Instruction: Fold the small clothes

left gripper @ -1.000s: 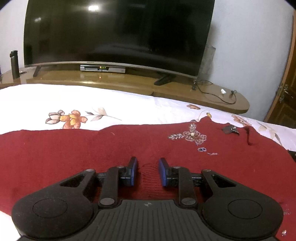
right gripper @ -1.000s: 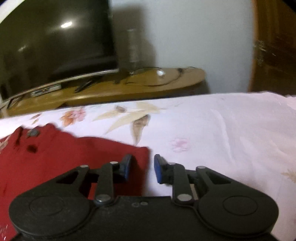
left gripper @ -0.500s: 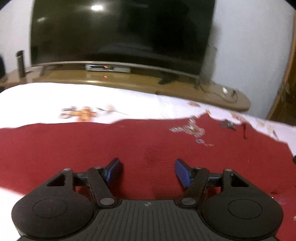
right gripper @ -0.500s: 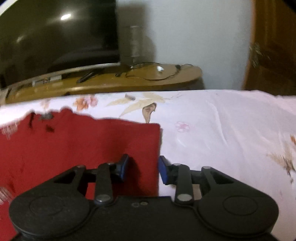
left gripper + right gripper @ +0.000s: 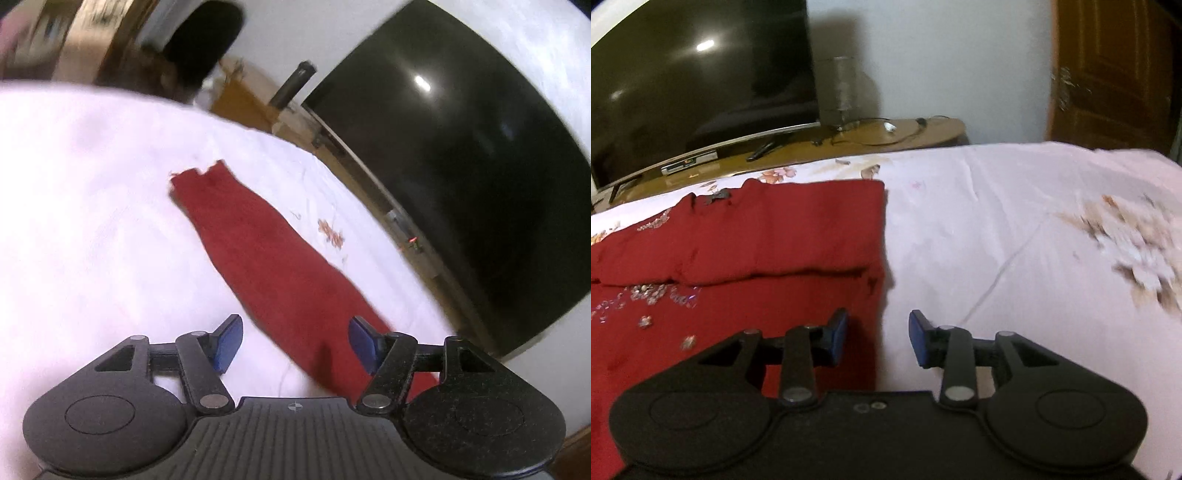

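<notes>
Now both grippers, left gripper (image 5: 291,341) and right gripper (image 5: 878,341), are hanging with jaws spread, gripping nothing, while the red embroidered garment (image 5: 746,240) is lying part-folded across the floral bedsheet (image 5: 997,229), probably awaiting another fold.

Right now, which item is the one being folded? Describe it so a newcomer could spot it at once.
In the right wrist view, start at the big dark TV, then drop to the white floral bedsheet in front of it. The red garment lies flat there, one layer folded over. It is the only deep red thing, with silvery sequin embroidery.
</notes>
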`<control>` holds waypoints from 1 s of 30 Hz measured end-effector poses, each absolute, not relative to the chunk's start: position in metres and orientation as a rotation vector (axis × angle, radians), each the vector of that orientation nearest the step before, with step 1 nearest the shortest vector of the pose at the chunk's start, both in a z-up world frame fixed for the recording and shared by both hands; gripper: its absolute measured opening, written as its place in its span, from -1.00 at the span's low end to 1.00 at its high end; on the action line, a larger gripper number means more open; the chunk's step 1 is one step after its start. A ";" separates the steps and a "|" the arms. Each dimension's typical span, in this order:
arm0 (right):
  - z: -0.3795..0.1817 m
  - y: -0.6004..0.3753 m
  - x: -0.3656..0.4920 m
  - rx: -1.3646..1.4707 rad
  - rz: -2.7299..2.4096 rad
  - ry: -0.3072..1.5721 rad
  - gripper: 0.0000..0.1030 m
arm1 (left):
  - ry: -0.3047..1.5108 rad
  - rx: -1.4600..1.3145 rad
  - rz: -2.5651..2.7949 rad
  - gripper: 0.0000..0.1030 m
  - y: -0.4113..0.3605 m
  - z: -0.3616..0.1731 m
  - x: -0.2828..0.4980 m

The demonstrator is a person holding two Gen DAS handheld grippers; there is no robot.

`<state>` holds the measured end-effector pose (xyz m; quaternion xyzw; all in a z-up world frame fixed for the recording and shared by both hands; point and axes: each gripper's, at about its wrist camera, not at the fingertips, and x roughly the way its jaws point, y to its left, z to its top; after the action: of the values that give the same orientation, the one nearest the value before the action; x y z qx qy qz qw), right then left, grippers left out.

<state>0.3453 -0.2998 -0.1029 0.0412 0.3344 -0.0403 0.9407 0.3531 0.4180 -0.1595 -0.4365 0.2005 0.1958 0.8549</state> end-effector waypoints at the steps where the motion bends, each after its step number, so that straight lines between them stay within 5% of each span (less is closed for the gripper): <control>1: -0.102 -0.297 0.342 0.097 -0.090 0.685 -0.29 | 0.416 -0.934 0.411 0.10 0.426 -0.161 0.354; 4: -0.096 -0.289 0.337 0.144 -0.111 0.677 -0.28 | 0.395 -1.000 0.418 -0.23 0.444 -0.172 0.362; 6: -0.091 -0.284 0.335 0.155 -0.122 0.669 -0.28 | 0.404 -1.045 0.450 -0.86 0.452 -0.183 0.368; 14: -0.072 -0.275 0.329 0.144 -0.120 0.634 -0.26 | 0.381 -0.792 0.301 -0.92 0.409 -0.148 0.400; 21: -0.075 -0.273 0.333 0.158 -0.092 0.630 -0.26 | 0.388 -0.407 -0.058 -0.92 0.236 -0.083 0.471; 28: -0.070 -0.272 0.339 0.196 -0.055 0.620 -0.18 | 0.662 -0.140 -0.259 -0.91 0.059 -0.136 0.523; 29: -0.070 -0.273 0.342 0.201 -0.050 0.628 -0.11 | 0.692 -0.108 -0.260 -0.87 0.043 -0.147 0.522; 30: -0.071 -0.273 0.345 0.214 -0.041 0.637 -0.03 | 0.638 -0.069 -0.239 -0.57 0.031 -0.146 0.509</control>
<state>0.3449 -0.2732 -0.0708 0.1048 0.3125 -0.0199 0.9439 0.5086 0.0307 -0.1456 -0.0341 0.3128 -0.1172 0.9420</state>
